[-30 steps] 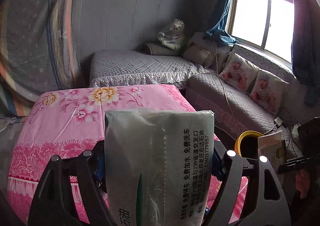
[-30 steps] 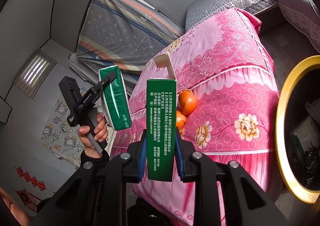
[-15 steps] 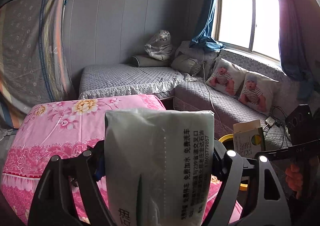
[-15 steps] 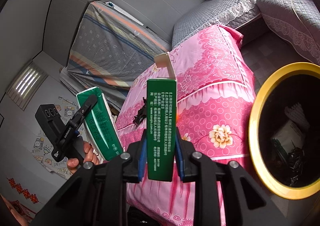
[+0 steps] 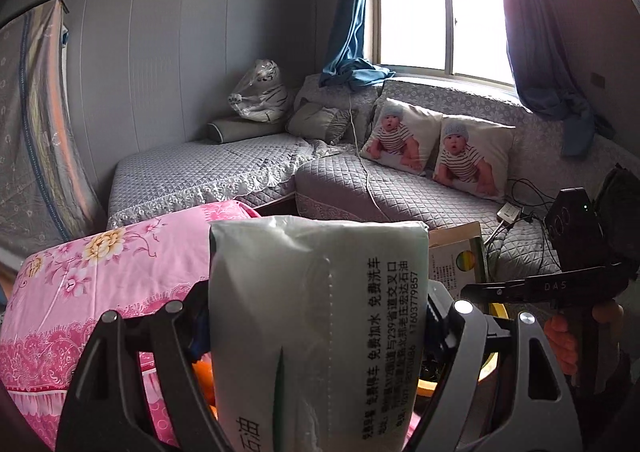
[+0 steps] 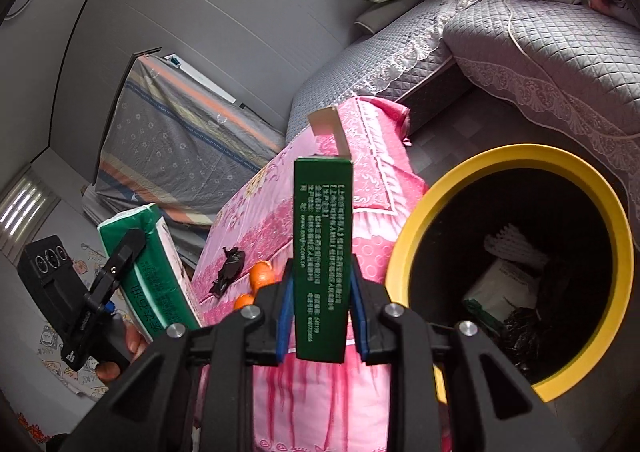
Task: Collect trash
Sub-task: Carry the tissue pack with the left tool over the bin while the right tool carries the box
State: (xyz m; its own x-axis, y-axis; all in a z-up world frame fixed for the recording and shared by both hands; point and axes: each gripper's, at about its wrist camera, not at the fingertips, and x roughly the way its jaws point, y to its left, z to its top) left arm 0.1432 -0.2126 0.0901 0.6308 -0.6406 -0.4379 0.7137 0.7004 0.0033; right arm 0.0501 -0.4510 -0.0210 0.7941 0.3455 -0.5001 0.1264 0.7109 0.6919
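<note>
The left gripper (image 5: 320,336) clamps a tissue pack (image 5: 316,316); the right gripper (image 6: 320,316) pinches a green carton (image 6: 322,252) beside the yellow-rimmed bin (image 6: 404,252).

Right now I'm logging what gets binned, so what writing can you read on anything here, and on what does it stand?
"免费加水 免费洗车" and "17603779857": tissue pack, clamped in the left claw.
"石油": same pack, lower edge.
"DA5": right claw's arm.
"www.sanjin.com.cn": green carton, clamped in the right claw; its other white lines are too small to read.
Print on the carton's face in the left wrist view: blurred.
</note>
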